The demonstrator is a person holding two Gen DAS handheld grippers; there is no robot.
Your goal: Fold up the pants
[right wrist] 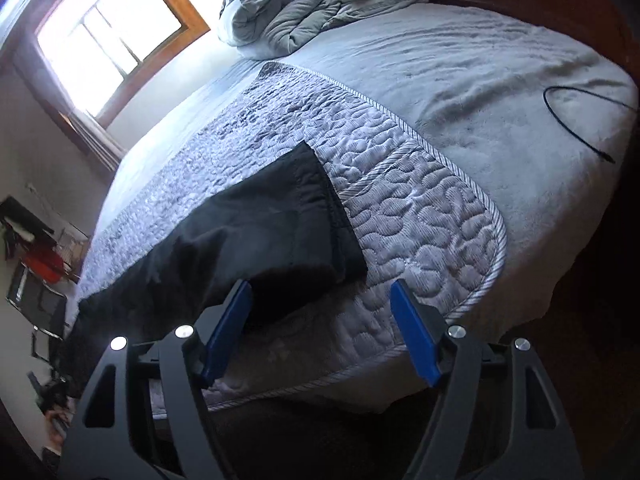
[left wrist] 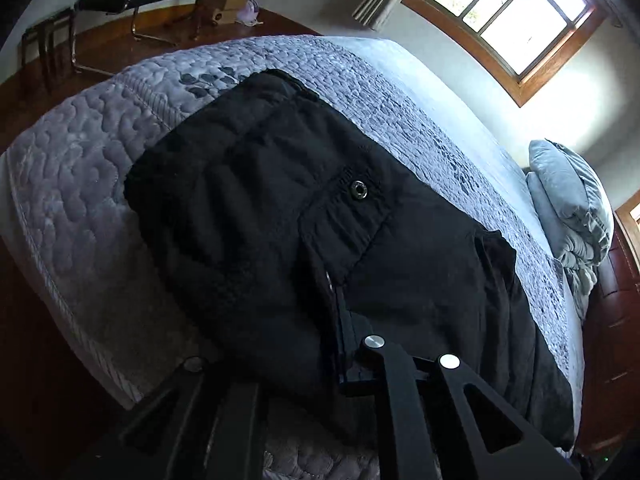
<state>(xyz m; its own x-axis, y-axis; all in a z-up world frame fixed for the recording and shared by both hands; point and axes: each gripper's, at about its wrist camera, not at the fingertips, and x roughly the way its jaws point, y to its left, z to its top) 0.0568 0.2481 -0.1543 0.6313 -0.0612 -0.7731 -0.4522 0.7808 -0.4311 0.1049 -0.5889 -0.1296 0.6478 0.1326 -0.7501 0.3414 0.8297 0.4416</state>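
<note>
Black pants [left wrist: 320,220] on quilted grey bed [right wrist: 420,216], sunlit window [left wrist: 500,12].

Right hand-held gripper [right wrist: 322,334] agape, left hand-held gripper [left wrist: 280,364] — fingertips hidden

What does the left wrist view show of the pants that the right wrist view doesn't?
Only the left wrist view shows the waist end of the black pants: the snap button and the fly. The left gripper sits low over that fabric; its fingertips are hidden. Only the right wrist view shows the leg hem, the open right gripper with blue pads beside it, and a black cable. Both show the quilted bed cover, the bundled grey duvet and the window.
</note>
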